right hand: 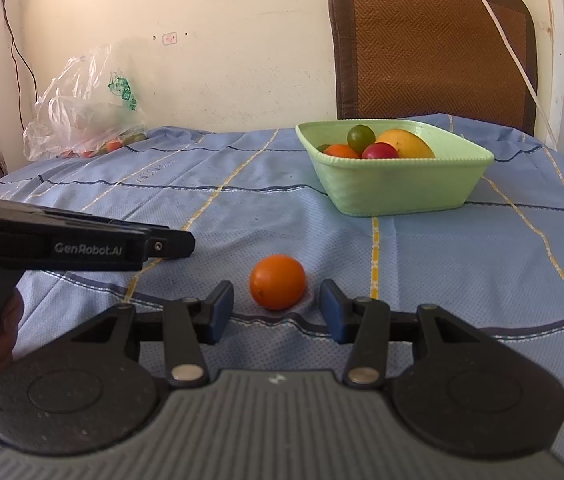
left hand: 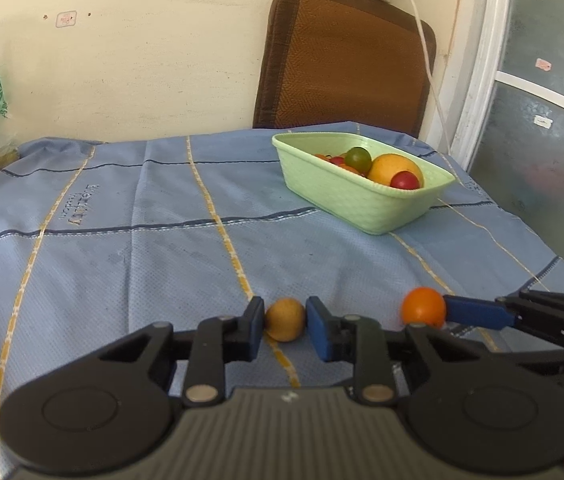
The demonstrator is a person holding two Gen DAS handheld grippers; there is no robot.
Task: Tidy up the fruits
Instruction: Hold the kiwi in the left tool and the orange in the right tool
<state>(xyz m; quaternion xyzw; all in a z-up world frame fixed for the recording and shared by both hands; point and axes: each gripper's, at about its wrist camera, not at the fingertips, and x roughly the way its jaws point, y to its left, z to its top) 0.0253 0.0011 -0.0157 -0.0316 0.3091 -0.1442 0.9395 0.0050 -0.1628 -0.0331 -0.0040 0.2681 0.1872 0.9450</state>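
Two loose fruits sit near the front edge of the bench [left hand: 122, 264], well short of the green basket [left hand: 366, 204] that already holds the rest. The small yellow-brown fruit [left hand: 285, 319] looks light, round and smooth-skinned, the sort that would roll or squirt out of a careless pinch, so I would take it across its widest middle, and gently, since it may bruise. The left gripper [left hand: 284, 330] does just that: its fingers are drawn in on either side of the fruit, pads against its flanks, pinching it where it lies on the blue cloth (it does not look lifted yet). The orange fruit [right hand: 277, 282], similar in feel though larger, rests just beside it; the right gripper [right hand: 276, 312] has its fingers spread to either side, not touching.
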